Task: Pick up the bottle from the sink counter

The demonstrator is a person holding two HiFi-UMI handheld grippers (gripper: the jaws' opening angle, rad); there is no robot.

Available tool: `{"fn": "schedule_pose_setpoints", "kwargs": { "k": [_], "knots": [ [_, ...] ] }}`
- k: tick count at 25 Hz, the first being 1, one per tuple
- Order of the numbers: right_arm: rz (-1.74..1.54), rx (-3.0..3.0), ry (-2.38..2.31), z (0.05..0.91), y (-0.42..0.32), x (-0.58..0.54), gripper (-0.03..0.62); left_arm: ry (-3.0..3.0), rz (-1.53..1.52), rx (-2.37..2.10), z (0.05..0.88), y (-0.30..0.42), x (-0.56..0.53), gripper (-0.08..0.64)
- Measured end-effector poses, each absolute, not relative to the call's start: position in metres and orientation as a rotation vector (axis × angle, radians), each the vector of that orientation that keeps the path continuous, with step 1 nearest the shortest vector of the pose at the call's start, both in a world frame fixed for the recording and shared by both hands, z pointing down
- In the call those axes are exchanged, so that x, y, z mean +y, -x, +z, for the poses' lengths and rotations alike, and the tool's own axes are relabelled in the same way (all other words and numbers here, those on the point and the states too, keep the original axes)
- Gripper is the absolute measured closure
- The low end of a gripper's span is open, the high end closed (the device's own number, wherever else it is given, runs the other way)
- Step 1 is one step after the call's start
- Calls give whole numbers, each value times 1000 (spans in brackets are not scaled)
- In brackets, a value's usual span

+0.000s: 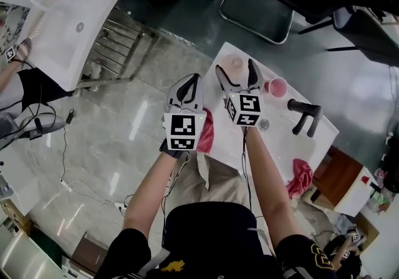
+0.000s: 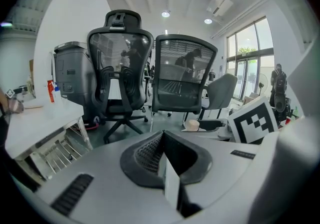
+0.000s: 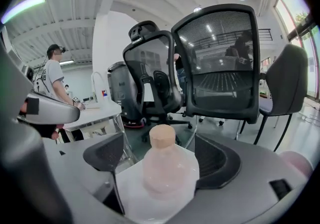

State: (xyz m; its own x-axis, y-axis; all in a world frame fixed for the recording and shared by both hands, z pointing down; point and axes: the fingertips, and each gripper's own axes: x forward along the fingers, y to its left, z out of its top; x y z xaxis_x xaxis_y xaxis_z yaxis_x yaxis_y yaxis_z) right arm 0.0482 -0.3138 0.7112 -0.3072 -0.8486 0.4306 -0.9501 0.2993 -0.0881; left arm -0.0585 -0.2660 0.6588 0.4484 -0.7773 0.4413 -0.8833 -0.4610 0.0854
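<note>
Both arms [image 1: 149, 187] reach forward. The left gripper [image 1: 194, 81] has its fingers [image 2: 150, 155] together; the right gripper [image 1: 235, 67] holds its fingers [image 3: 216, 160] wide apart.

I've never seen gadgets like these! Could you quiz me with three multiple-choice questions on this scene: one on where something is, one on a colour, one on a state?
1. Where is the bottle?
A. On the floor
B. Between the jaws of the right gripper
C. On a chair seat

2. What colour is the cup near the faucet?
A. Pink
B. Blue
C. Green

3. How do the jaws of the left gripper stand?
A. Wide apart
B. Clamped on the cup
C. Together, empty

Answers:
1. B: the right gripper view shows the bottle standing between the spread pads.
2. A: the head view shows it pink on the white counter.
3. C: the left gripper view shows the pads meeting with nothing between them.
</note>
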Motion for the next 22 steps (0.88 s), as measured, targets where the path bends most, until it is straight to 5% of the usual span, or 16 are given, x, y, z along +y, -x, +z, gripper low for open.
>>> {"fn": "schedule_pose_setpoints", "kwargs": {
  "k": [22],
  "knots": [
    [487, -2079, -1544, 769, -39, -339, 140, -2393, 503, -1441, 652, 62, -271, 541]
  ]
}}
